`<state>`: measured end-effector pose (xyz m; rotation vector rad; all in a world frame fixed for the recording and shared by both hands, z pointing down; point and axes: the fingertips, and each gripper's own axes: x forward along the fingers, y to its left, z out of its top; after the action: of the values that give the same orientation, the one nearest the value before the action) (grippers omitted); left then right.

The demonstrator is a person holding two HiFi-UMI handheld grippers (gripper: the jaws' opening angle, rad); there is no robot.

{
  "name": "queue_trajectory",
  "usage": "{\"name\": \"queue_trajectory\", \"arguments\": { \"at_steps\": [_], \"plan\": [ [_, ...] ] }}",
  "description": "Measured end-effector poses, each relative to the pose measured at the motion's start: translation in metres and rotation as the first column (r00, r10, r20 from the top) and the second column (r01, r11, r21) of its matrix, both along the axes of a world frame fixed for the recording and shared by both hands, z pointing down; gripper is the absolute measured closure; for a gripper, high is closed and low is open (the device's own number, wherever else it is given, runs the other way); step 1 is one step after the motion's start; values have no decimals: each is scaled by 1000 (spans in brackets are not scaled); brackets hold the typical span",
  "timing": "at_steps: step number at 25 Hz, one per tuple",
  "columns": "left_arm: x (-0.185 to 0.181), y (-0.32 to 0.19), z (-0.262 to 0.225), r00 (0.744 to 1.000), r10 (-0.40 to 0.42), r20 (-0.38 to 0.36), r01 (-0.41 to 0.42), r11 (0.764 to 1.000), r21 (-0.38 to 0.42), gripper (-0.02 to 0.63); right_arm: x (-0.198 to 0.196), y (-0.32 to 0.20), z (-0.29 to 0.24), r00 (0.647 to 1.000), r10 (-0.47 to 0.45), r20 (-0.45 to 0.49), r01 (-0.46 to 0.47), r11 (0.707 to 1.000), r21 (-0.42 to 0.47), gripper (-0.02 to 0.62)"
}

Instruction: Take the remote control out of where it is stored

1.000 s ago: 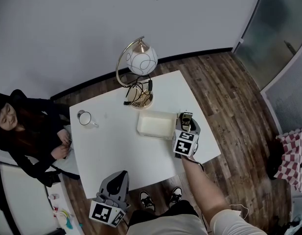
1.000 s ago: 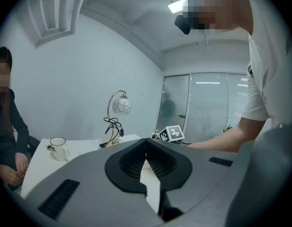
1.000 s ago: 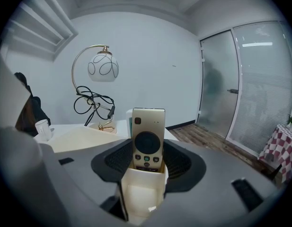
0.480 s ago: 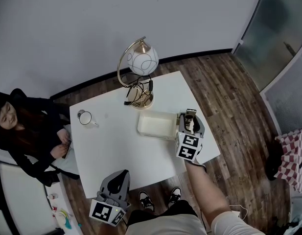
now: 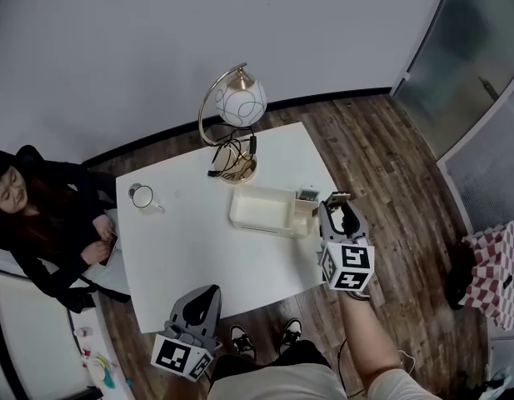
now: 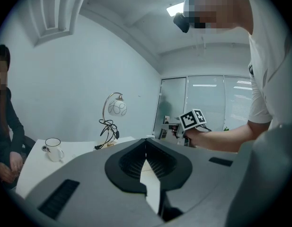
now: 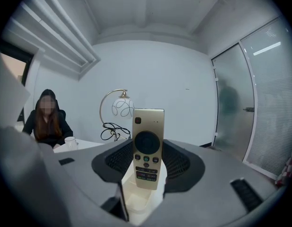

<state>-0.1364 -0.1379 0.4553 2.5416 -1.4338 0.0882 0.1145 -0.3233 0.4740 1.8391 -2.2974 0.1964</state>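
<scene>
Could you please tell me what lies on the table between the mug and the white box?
Nothing: in the head view, the table between the mug and the white box is bare tabletop.

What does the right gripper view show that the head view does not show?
Only the right gripper view: the button face of the remote control, which stands upright between the pads of the right claw. Only the head view: the wooden floor and a pair of shoes. Both: the lamp, the mug, the white tray and the seated person.
</scene>
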Motion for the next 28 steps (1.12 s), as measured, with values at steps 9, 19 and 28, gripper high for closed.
{"name": "queue_trajectory", "arguments": {
  "at_steps": [9, 19, 28],
  "plan": [
    [14, 4, -2, 1000, 16, -21, -15, 1000, 15, 598, 2, 63, 24, 984, -175, -28, 167, 967, -195, 399],
    [13, 11, 1, 1000, 6, -29, -5, 1000, 11, 598, -39, 97, 107, 856, -511, -78, 389, 736, -554, 399],
    [-1, 16, 4, 999, -28, -24, 28, 1000, 1, 598, -68, 100, 172, 680, -721, -128, 382, 499, -778, 400]
  ]
}}
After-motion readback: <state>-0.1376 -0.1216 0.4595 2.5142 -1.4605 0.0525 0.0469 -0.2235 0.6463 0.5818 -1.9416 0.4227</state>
